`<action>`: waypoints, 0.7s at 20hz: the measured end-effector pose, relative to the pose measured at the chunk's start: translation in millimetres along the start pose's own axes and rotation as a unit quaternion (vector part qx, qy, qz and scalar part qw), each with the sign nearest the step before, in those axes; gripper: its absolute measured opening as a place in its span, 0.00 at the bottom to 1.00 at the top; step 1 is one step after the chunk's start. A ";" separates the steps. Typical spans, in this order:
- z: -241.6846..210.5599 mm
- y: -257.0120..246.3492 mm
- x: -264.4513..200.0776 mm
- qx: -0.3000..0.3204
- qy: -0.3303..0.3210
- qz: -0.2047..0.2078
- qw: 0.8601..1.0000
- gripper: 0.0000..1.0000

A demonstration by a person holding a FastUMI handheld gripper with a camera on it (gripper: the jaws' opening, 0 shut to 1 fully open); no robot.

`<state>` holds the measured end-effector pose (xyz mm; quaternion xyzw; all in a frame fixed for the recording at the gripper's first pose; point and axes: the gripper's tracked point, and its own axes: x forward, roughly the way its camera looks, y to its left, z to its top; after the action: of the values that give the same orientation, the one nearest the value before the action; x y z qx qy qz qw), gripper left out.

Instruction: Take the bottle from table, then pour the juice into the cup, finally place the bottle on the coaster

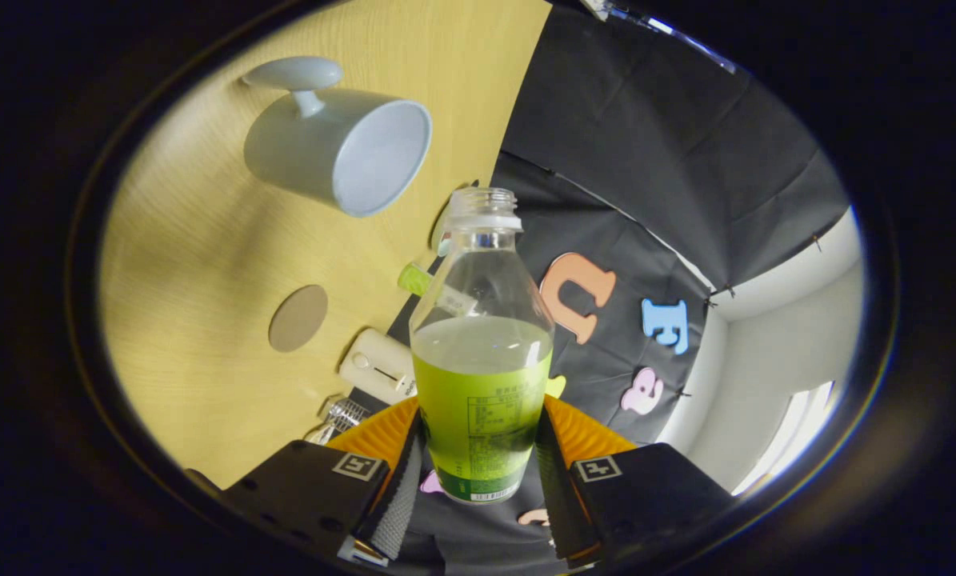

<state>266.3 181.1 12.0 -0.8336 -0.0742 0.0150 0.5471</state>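
Gripper view
Step in hand: I judge this the pour; my bottle (482, 352) is lifted and tipped sideways relative to the desk (198, 240), its open mouth aimed toward the cup (338, 148).
Bottle: uncapped, clear above, green juice filling roughly the lower half; the liquid has not reached the neck.
Cup: pale mug standing on the desk beyond the bottle's mouth, apart from it, inside looks empty.
Coaster (298, 318): round brown disc on the desk, between the cup and my fingers, bare.
How to do it well: I would bring the mouth over the cup's rim before tipping further, then tilt slowly so the stream lands inside.
Gripper (479, 448): partly closed, both fingers pressing the bottle's labelled lower body from either side; grip looks firm.
Other items: a white device (378, 366) near the desk's edge.
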 end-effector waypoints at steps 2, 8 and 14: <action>-3.0 12.7 0.3 0.046 0.004 0.030 0.998 0.73; -8.0 22.1 -3.7 0.124 0.013 0.055 0.991 0.73; -8.6 43.9 -9.4 0.256 0.022 0.110 0.960 0.74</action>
<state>262.6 154.8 -25.3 -0.6687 0.0362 0.0756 0.7388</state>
